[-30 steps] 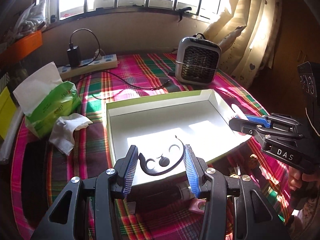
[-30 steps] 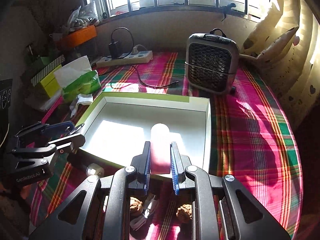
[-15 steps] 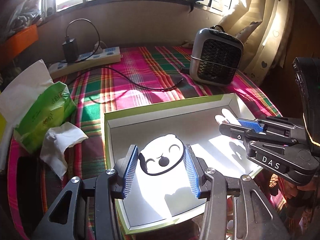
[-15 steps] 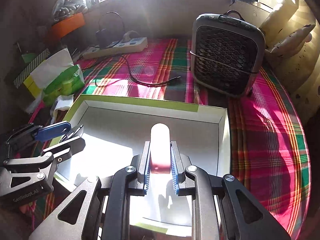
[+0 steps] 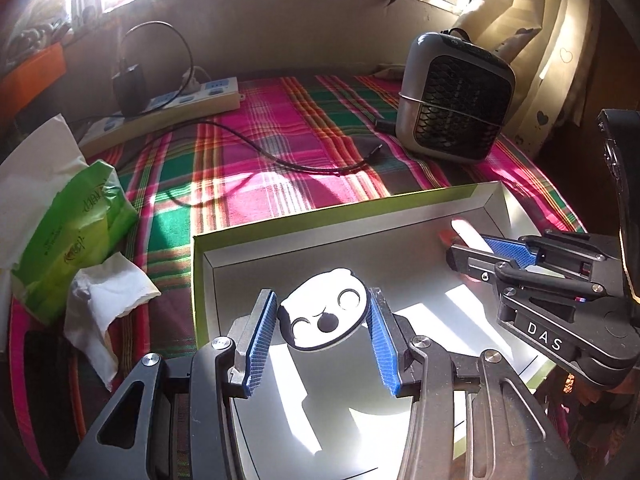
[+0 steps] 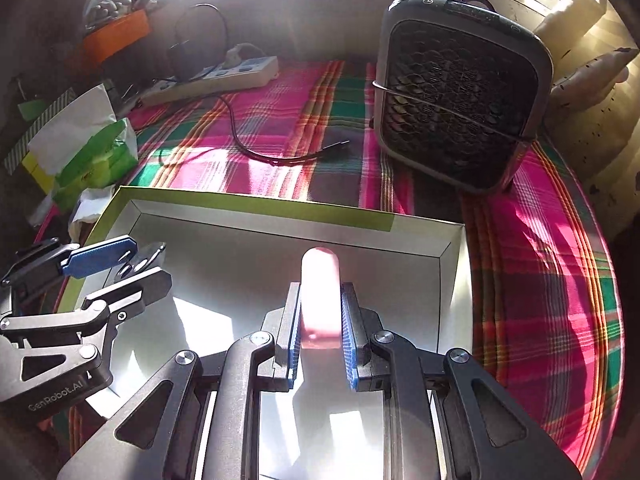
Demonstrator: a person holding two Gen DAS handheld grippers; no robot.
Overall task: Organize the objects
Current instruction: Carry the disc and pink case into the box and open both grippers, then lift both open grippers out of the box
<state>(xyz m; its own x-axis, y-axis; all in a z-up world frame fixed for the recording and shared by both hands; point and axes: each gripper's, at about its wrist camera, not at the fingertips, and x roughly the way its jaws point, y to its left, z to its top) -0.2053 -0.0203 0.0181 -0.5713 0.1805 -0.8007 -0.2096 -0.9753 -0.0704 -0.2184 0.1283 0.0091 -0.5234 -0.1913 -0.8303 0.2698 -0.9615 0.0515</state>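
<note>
My left gripper (image 5: 322, 300) is shut on a flat white panda-face object (image 5: 324, 314) with a black rim and holds it over the white box (image 5: 360, 216) with a green edge. My right gripper (image 6: 320, 292) is shut on a pale pink cylinder (image 6: 320, 292) and holds it over the right part of the same box (image 6: 256, 208). The right gripper also shows in the left wrist view (image 5: 476, 248), inside the box's far right corner. The left gripper shows at the box's left side in the right wrist view (image 6: 120, 256).
A grey mini heater (image 5: 454, 96) stands behind the box on the plaid cloth (image 5: 280, 152). A black cable (image 5: 280, 160) and a power strip (image 5: 168, 108) lie at the back. A green tissue pack (image 5: 76, 228) and crumpled tissue (image 5: 104, 296) lie left.
Both grippers have moved forward with their objects, from the box's near edge to well over its inside. The heater and back wall look closer.
</note>
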